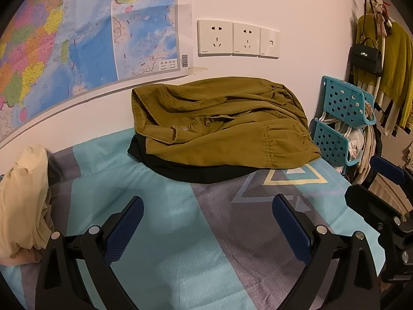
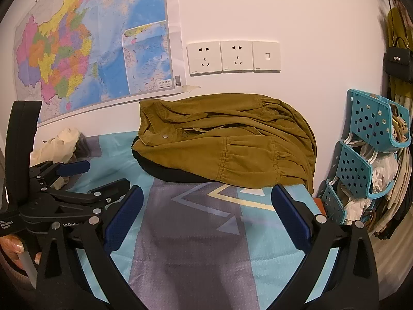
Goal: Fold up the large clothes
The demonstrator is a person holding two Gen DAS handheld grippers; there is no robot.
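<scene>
An olive-brown jacket lies loosely folded on the patterned bed sheet, against the wall. It rests on a black garment that shows only at its front edge. A crumpled cream garment sits at the left. My left gripper stands open above bare sheet, short of the pile, with nothing between its fingers. To its right, my right gripper is open too and holds nothing.
A map and wall sockets hang above the bed. Teal perforated baskets stuffed with cloth stand at the bed's right edge. Hanging clothes and a black handbag are behind them. A hand holds the left gripper's handle.
</scene>
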